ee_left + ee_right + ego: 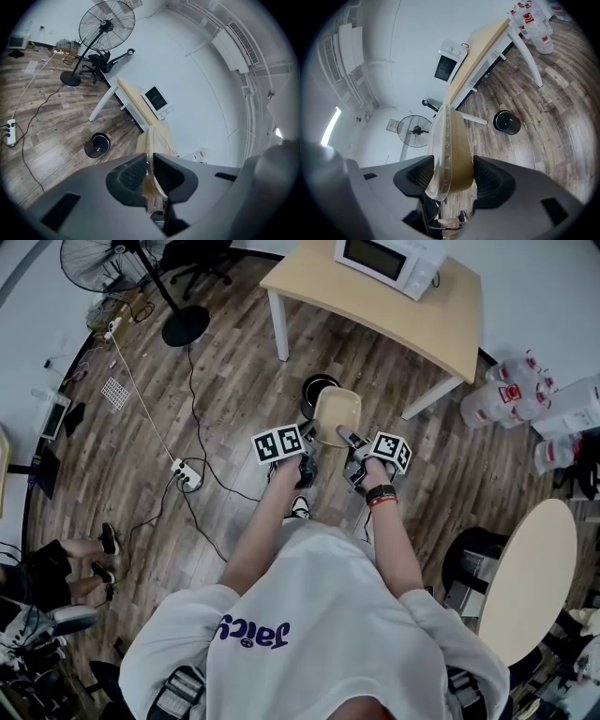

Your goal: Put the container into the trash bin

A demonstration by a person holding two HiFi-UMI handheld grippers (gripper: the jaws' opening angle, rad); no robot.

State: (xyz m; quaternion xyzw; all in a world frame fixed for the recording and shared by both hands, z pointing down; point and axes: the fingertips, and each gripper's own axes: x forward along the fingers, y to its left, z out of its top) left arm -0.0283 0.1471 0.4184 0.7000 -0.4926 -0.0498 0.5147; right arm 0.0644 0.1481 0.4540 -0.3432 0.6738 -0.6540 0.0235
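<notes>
A tan, shallow container (337,413) with a clear lid hangs in front of me over the wooden floor, held from both sides. My left gripper (307,439) is shut on the container's (153,140) thin rim, which its pads pinch. My right gripper (349,441) is shut across the wider body of the container (452,150), one pad on each side. A small round black trash bin (319,387) stands on the floor just beyond the container, near a table leg. The bin also shows in the left gripper view (97,145) and the right gripper view (507,122).
A light wooden table (441,320) with a white microwave (389,261) stands behind the bin. A standing fan (178,320) and a power strip (186,472) with a cable lie to the left. Water bottles (511,399) sit at the right, a round table (525,577) nearer. A person's legs (84,563) show at the far left.
</notes>
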